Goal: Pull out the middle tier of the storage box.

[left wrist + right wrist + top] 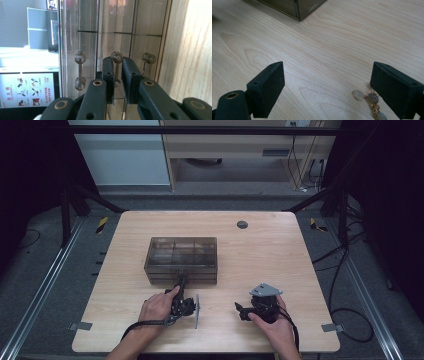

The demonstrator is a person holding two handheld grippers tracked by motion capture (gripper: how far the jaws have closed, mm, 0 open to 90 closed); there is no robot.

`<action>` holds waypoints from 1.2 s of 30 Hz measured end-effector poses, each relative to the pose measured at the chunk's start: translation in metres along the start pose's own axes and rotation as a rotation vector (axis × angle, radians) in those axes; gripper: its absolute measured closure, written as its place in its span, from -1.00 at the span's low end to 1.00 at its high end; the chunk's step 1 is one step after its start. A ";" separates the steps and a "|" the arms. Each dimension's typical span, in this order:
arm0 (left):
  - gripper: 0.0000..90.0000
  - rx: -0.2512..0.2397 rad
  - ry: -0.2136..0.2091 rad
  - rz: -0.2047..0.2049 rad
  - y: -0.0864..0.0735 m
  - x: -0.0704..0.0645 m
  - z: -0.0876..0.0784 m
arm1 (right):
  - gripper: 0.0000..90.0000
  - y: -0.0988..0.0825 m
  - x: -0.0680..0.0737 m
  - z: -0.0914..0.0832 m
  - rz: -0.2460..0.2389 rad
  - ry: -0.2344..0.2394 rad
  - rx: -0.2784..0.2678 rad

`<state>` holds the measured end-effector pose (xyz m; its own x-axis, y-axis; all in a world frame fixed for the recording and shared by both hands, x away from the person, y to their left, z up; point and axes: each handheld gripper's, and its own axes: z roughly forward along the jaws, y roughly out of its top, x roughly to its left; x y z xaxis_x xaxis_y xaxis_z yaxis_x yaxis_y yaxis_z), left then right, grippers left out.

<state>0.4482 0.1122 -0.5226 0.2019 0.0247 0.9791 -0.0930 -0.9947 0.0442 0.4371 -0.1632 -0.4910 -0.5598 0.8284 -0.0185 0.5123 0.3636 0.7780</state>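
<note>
A person seated at a light wooden desk (pixel 280 255) works a smoked, see-through plastic drawer box (pixel 182 257) with a handheld gripper in each hand. The box stands near the middle of the desk, its front toward the person, with three compartments visible through its top in the high view. The left gripper (pixel 181 282), turned on its side, reaches forward to the front of the box; in the left gripper view its black pads (pixel 130 75) are drawn close around the middle drawer handle (pixel 116 65), a slim clear bar with faceted knobs at its ends, and appear to pinch it. Two matching handles (pixel 80 70) flank it, one on either side. The right gripper (pixel 243 311) rests low over the desk to the right of the box, well apart from it, its jaws spread wide and holding nothing. Just beside its right pad (pixel 395 88) lies a piece of jewellery (pixel 372 102), pale oval beads on a gold-coloured chain, flat on the bare wood.
</note>
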 end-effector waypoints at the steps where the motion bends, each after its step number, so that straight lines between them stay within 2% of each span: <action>1: 0.80 -0.002 -0.001 -0.005 0.000 0.000 0.000 | -0.72 0.000 0.000 0.000 0.001 -0.001 0.000; 14: 0.80 -0.005 -0.005 -0.009 -0.001 0.000 -0.004 | -0.72 0.000 -0.001 -0.001 0.003 -0.002 0.000; 27: 0.80 -0.018 -0.017 -0.001 -0.001 -0.002 -0.021 | -0.71 0.000 -0.002 -0.001 -0.002 0.000 0.000; 34: 0.78 -0.017 -0.041 -0.030 0.001 0.000 -0.026 | -0.72 0.000 -0.001 0.000 -0.006 0.005 0.002; 36: 0.65 -0.028 -0.056 -0.061 0.000 0.002 -0.027 | -0.72 0.000 -0.001 -0.001 -0.007 0.007 0.002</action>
<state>0.4222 0.1151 -0.5149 0.2617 0.0784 0.9620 -0.1058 -0.9884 0.1093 0.4369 -0.1640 -0.4906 -0.5677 0.8230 -0.0192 0.5097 0.3697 0.7769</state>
